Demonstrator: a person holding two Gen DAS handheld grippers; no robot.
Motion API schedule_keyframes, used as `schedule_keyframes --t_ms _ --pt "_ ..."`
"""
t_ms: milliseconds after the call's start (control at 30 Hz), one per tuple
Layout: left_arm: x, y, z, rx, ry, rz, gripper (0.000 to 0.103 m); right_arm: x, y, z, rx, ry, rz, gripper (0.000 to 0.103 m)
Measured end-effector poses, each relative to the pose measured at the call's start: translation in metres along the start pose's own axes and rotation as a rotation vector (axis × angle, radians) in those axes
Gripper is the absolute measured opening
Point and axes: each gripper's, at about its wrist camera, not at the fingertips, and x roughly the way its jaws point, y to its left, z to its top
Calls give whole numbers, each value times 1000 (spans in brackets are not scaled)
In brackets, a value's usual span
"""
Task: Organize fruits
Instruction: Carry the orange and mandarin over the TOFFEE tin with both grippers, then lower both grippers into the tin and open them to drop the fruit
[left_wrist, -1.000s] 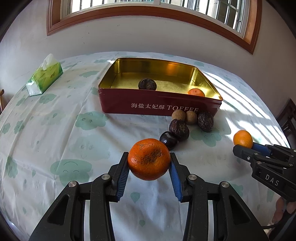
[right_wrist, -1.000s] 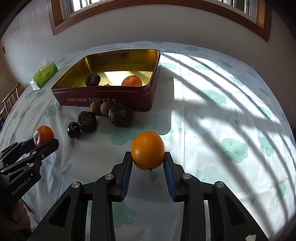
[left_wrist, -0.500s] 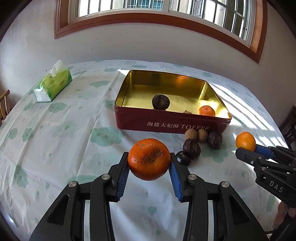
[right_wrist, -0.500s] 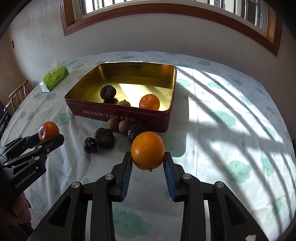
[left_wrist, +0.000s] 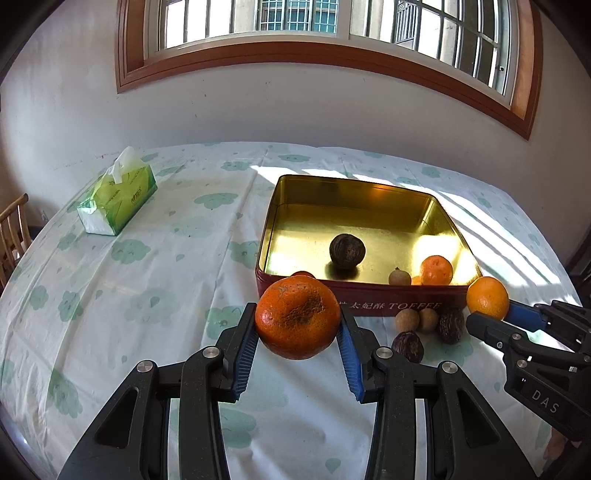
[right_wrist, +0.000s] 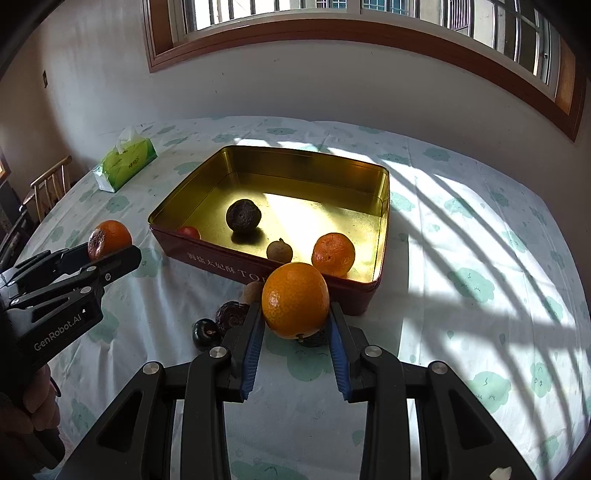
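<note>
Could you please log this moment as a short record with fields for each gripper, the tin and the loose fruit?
left gripper: shut on blemished orange, raised short of tin
right gripper: shut on smooth orange, raised short of tin
tin: open, holds a dark wrinkled fruit, an orange, a small brown fruit and a red fruit
loose fruit: small dark and brown pieces on tablecloth by tin's front wall

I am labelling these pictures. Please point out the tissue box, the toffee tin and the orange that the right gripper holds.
tissue box (left_wrist: 122, 201), left wrist view, on its green side.
toffee tin (right_wrist: 207, 254), right wrist view, on its red front wall.
orange (right_wrist: 295, 304), right wrist view, on the middle of its peel, held in the right gripper (right_wrist: 295, 332).
</note>
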Motion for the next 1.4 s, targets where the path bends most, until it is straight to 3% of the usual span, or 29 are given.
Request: schedule_keyframes --t_ms 300,700,1400 --pt "18 7 29 -2 -14 6 43 15 2 21 -9 -12 13 31" --pt "57 -5 44 30 13 -22 43 43 0 41 26 3 29 31" --pt "80 -11 33 66 61 10 43 72 1 47 26 44 38 33"
